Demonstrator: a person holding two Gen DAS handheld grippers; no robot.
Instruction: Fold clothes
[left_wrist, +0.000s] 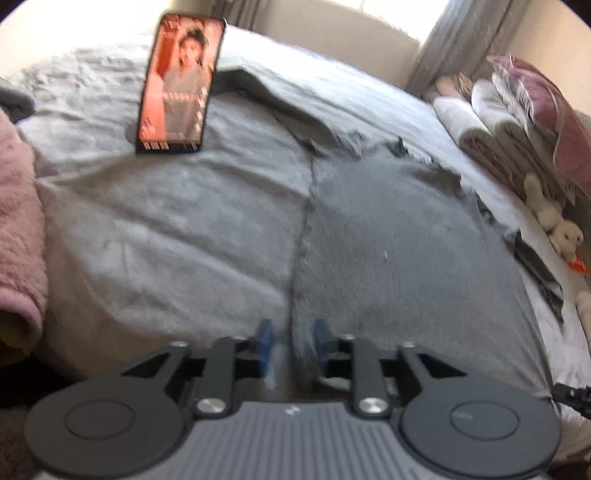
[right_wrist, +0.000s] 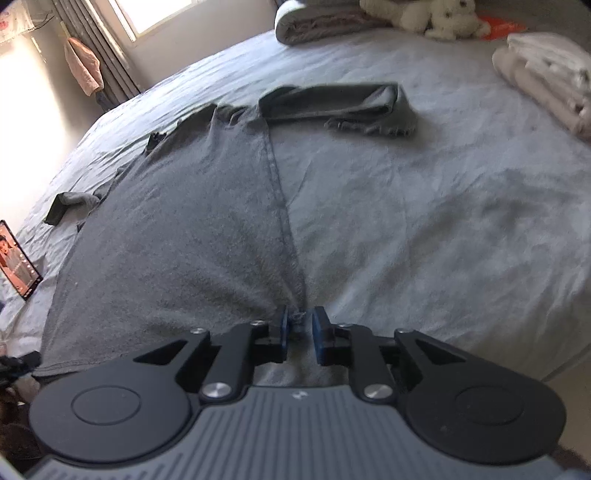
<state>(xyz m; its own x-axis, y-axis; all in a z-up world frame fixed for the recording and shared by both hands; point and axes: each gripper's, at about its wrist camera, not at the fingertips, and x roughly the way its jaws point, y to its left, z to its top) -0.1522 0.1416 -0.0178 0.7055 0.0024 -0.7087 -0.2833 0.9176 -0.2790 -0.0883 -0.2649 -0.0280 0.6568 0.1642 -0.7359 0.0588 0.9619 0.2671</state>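
A dark grey T-shirt (left_wrist: 388, 240) lies spread flat on the bed, one sleeve (right_wrist: 332, 99) folded over at the far end. In the left wrist view its side edge runs straight down between the blue pads of my left gripper (left_wrist: 293, 341), whose jaws stand apart around the cloth without pressing it. In the right wrist view the T-shirt (right_wrist: 184, 221) gathers into a small bunched corner between the pads of my right gripper (right_wrist: 300, 328). A narrow gap shows beside the right pad (right_wrist: 317, 328), so the jaws are open around that corner.
The grey bedsheet (right_wrist: 443, 203) covers the bed. A lit phone (left_wrist: 177, 85) stands propped at the far left. A pink blanket (left_wrist: 18, 221) lies at the left edge. Folded towels (right_wrist: 546, 81), a rolled blanket (right_wrist: 314, 22) and a white stuffed toy (right_wrist: 436, 16) line the far side.
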